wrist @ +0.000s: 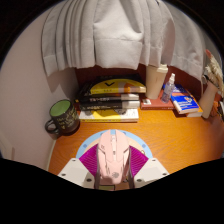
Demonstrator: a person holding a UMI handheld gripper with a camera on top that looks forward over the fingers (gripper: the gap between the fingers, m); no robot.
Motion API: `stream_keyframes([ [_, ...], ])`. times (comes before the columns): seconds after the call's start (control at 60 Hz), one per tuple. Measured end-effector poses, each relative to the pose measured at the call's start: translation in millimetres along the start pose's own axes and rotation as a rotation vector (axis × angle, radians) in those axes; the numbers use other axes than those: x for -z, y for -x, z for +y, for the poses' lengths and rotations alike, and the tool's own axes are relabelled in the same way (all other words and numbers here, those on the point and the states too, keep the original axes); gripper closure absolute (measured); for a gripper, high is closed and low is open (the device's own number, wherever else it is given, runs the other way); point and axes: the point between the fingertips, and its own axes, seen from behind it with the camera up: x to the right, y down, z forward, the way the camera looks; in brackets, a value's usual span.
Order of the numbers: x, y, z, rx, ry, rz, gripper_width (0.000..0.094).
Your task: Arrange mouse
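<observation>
Fingers (pixel 114 172) are closing on the mouse (pixel 113 153), a pale pinkish one sitting lengthwise between the 2 magenta pads (pixel 92 160); both pads appear to be pressing its sides, no gap showing on either side

Mouse is hanging or resting just above the mouse pad (pixel 112 137), a light sheet with blue corners lying on the orange counter (pixel 180 140). Cannot tell whether its underside is touching the pad

Ahead of the pad: a stack of books (pixel 111 99) with a yellow and black cover on top. To the left of the stack, a green mug (pixel 62 115). To the right, a tall pale bottle (pixel 156 80), a smaller bottle (pixel 169 86) and a blue box (pixel 182 101). Grey curtain (pixel 110 30) is hanging behind everything

Risks, as judged from here:
- Grip is sitting on the curved, smooth flanks of the mouse; it is likely slipping forward or twisting if the squeeze is light or uneven
- Squeezing too hard is risking pressed side buttons or the shell popping out of the pads
- If released while above the pad, the mouse is dropping and skating off the pad edge onto the counter
- Carrying it too far forward is bringing it against the book stack; drifting left is bringing it toward the mug
- No cable visible, so cannot rule out a cord snagging behind
</observation>
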Motion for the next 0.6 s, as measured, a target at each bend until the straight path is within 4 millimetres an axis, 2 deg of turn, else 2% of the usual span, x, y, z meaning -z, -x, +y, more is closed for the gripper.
stream_keyframes([
  [0.067,-13,1,21,-0.003,0.039,0.009,0.0538],
  [0.083,-15,1,26,-0.005,0.045,0.012,0.0578],
  [0.1,-18,0,31,-0.009,0.054,0.016,0.0538],
  [0.133,-21,0,39,-0.019,0.073,0.022,0.0537],
  [0.15,-20,-1,34,-0.015,0.051,0.025,0.0579],
  [0.167,-21,-2,34,-0.009,0.037,0.031,0.0536],
  [0.233,-22,-4,36,0.014,0.036,0.052,0.0530],
  [0.4,-22,0,38,-0.005,0.076,0.036,0.0399],
  [0.45,-15,0,37,-0.031,0.099,0.021,0.0323],
  [0.517,2,-5,20,-0.035,0.062,0.015,0.0178],
  [0.6,36,-17,-4,-0.018,0.005,0.011,0.0122],
])
